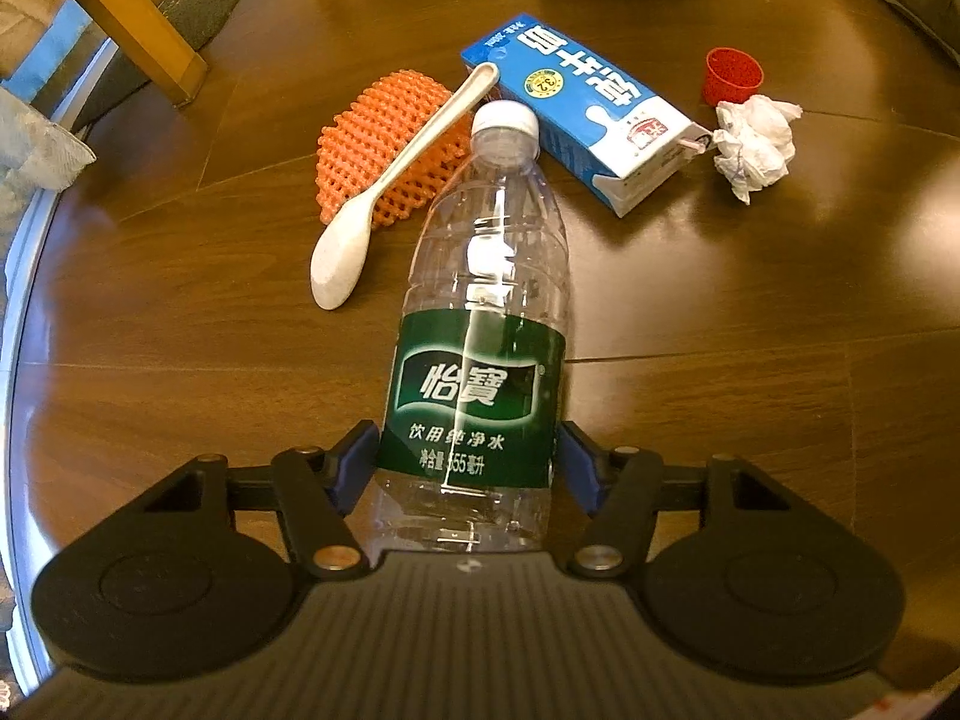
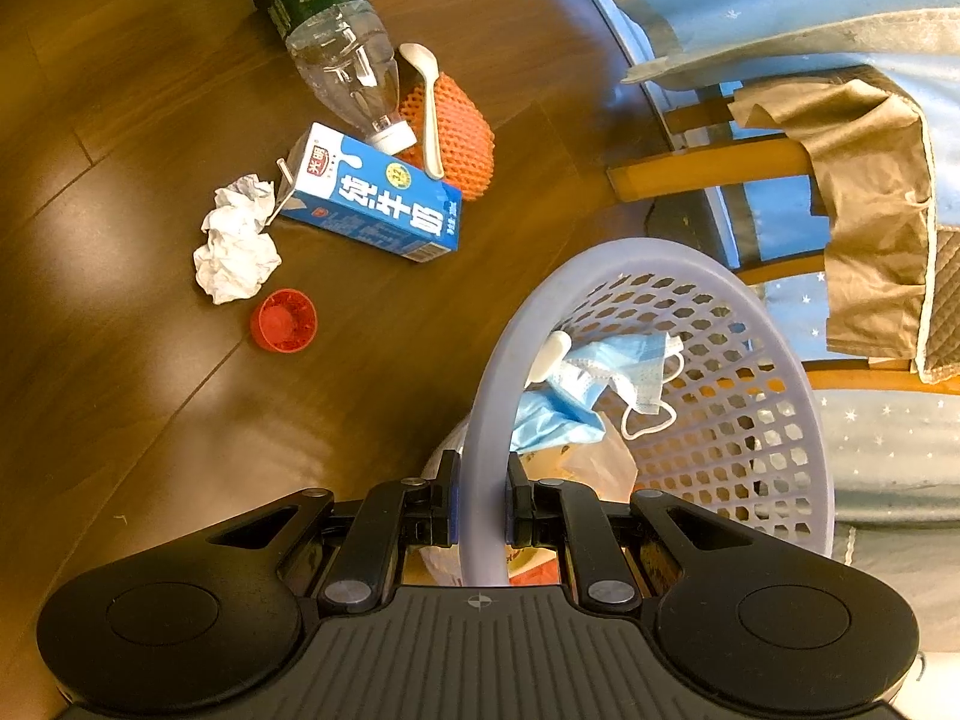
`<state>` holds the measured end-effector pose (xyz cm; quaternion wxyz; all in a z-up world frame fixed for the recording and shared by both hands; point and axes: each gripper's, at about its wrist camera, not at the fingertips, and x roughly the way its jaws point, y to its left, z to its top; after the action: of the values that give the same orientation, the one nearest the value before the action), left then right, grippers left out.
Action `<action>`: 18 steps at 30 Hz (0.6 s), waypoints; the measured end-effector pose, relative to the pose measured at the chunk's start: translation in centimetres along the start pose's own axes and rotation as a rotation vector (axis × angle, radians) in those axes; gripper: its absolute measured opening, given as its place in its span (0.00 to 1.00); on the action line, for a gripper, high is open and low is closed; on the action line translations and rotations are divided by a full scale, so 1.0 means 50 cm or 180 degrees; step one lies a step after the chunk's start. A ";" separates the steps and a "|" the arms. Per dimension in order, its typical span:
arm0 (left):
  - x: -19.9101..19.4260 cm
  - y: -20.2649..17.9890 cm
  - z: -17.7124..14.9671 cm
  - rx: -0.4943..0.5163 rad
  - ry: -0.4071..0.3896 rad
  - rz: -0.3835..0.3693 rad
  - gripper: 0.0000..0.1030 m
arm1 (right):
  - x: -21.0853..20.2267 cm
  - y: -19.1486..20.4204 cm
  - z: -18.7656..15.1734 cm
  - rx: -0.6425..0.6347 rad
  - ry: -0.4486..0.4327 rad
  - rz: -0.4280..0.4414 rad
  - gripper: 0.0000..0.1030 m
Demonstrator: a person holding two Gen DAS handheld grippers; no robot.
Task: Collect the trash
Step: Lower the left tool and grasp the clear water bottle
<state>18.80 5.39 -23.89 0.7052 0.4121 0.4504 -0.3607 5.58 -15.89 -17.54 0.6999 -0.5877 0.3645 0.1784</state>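
My left gripper (image 1: 468, 456) is shut on the lower body of a clear water bottle (image 1: 480, 300) with a green label and white cap, which points forward over the brown table. The right wrist view shows the same bottle (image 2: 342, 48) tilted, cap down, near the blue milk carton (image 2: 372, 198). Beyond the bottle lie a white spoon (image 1: 384, 198) on an orange foam net (image 1: 384, 144), the carton (image 1: 588, 114), a crumpled tissue (image 1: 753, 144) and a red cap (image 1: 732, 75). My right gripper (image 2: 484, 480) is shut on the rim of a lilac plastic basket (image 2: 600, 258).
The basket holds a blue face mask (image 2: 624, 372) and some wrappers. A wooden chair (image 2: 720, 168) draped with brown cloth stands beyond the table's curved edge (image 2: 606, 6). The tissue (image 2: 237, 240) and red cap (image 2: 287, 321) lie left of the basket.
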 end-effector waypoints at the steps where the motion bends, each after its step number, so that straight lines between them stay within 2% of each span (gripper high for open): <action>1: -0.004 0.001 0.001 -0.0018 0.0008 -0.0010 0.58 | 0.000 -0.001 0.001 0.0002 0.0000 -0.0003 0.09; 8: -0.045 0.007 0.003 -0.0096 0.0027 0.0004 0.57 | 0.002 0.000 0.001 -0.0007 0.0015 0.0013 0.09; 18: -0.143 0.026 0.021 -0.0405 -0.0048 0.0004 0.57 | 0.009 0.001 -0.001 -0.0034 0.0039 0.0032 0.09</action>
<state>17.92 5.95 -16.62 0.7336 0.3639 0.4668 -0.3339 5.84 -16.01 -17.88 0.6936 -0.5907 0.3707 0.1803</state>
